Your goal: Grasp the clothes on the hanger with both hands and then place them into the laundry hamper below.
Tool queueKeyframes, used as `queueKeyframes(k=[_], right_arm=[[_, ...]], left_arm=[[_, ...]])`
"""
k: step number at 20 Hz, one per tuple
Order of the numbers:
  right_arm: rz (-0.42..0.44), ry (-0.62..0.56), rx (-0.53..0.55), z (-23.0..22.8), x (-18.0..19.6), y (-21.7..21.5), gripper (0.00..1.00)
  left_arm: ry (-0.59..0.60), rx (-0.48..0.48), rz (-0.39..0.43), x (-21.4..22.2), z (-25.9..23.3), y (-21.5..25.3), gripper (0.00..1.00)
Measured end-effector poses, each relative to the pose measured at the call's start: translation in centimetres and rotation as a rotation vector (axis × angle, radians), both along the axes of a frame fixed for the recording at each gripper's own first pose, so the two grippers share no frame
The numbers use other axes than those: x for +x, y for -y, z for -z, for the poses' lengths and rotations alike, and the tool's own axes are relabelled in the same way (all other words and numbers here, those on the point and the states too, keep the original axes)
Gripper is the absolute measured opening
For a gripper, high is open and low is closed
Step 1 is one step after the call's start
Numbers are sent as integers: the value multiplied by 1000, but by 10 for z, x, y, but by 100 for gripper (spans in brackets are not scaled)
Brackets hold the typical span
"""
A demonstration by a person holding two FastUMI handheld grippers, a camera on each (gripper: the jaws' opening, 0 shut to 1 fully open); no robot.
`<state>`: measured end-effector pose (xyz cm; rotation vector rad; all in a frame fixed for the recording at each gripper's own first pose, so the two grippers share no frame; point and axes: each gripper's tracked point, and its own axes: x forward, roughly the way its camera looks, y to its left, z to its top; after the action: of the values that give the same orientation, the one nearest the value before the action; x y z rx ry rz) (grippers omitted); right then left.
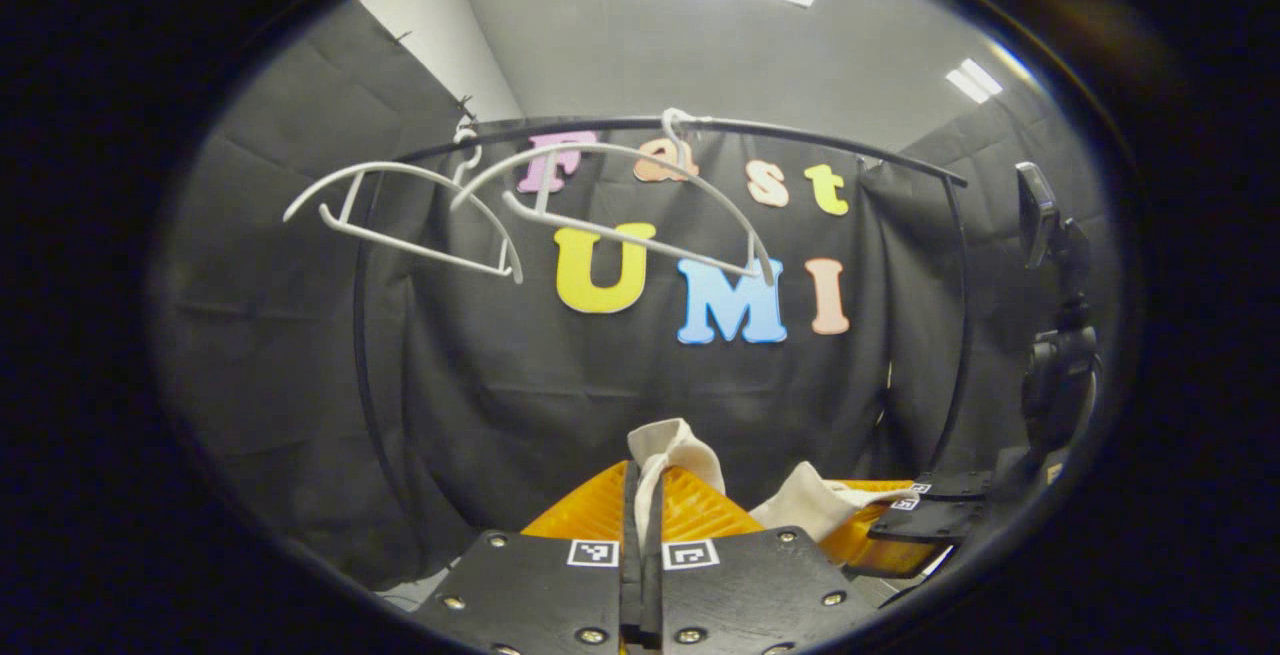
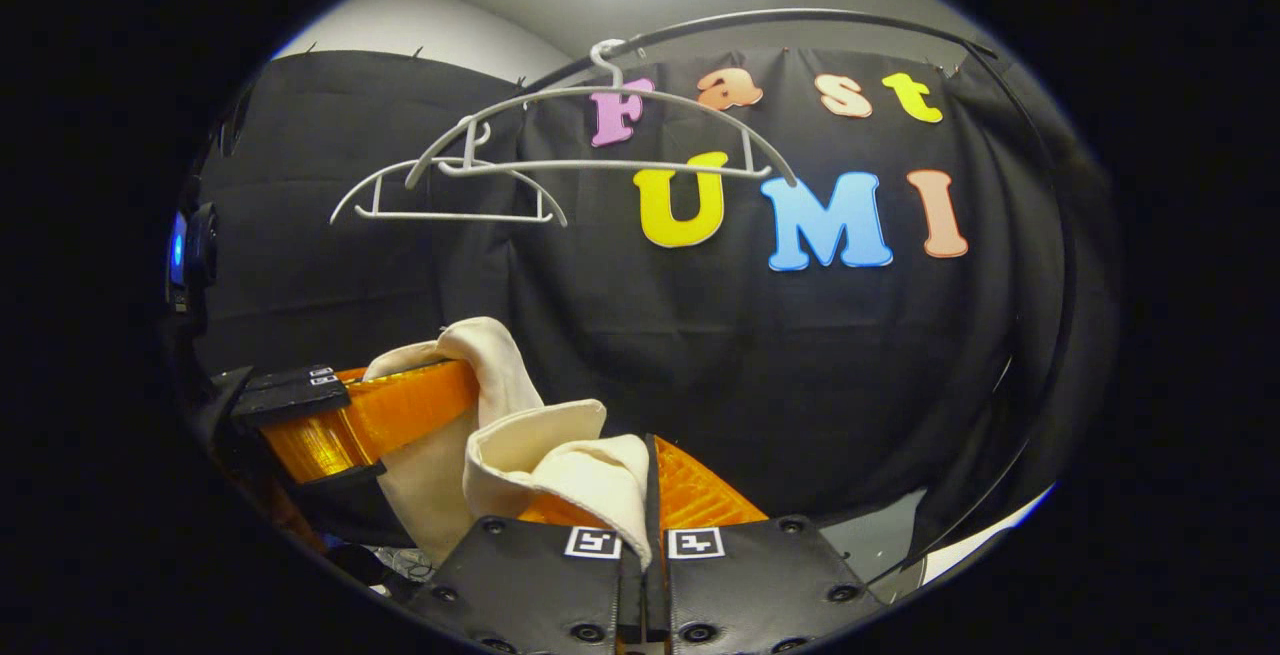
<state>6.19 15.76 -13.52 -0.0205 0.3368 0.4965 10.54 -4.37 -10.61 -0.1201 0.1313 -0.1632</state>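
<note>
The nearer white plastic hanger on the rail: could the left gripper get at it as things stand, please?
Probably not yet. The left gripper is shut on the cream cloth garment, so its jaws are occupied, and the nearer white plastic hanger hangs bare well above it on the dark curved rail.

I am holding my left gripper [image 1: 641, 525] with its fingers pressed together, pinching cream cloth [image 1: 668, 450] between them, while my right gripper [image 2: 645, 525], just beside it, is clamping its own fingers tight on the same cloth.
</note>
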Motion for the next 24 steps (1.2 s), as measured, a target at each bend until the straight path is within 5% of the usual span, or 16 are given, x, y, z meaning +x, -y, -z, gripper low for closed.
queueKeyframes(k=[17, 24], right_arm=[[88, -279, -174, 155, -41, 33, 6], [135, -353, -216, 191, -60, 37, 7]], left_arm=[[-351, 161, 6, -45, 202, -27, 1], [-436, 195, 10, -58, 240, -29, 1]])
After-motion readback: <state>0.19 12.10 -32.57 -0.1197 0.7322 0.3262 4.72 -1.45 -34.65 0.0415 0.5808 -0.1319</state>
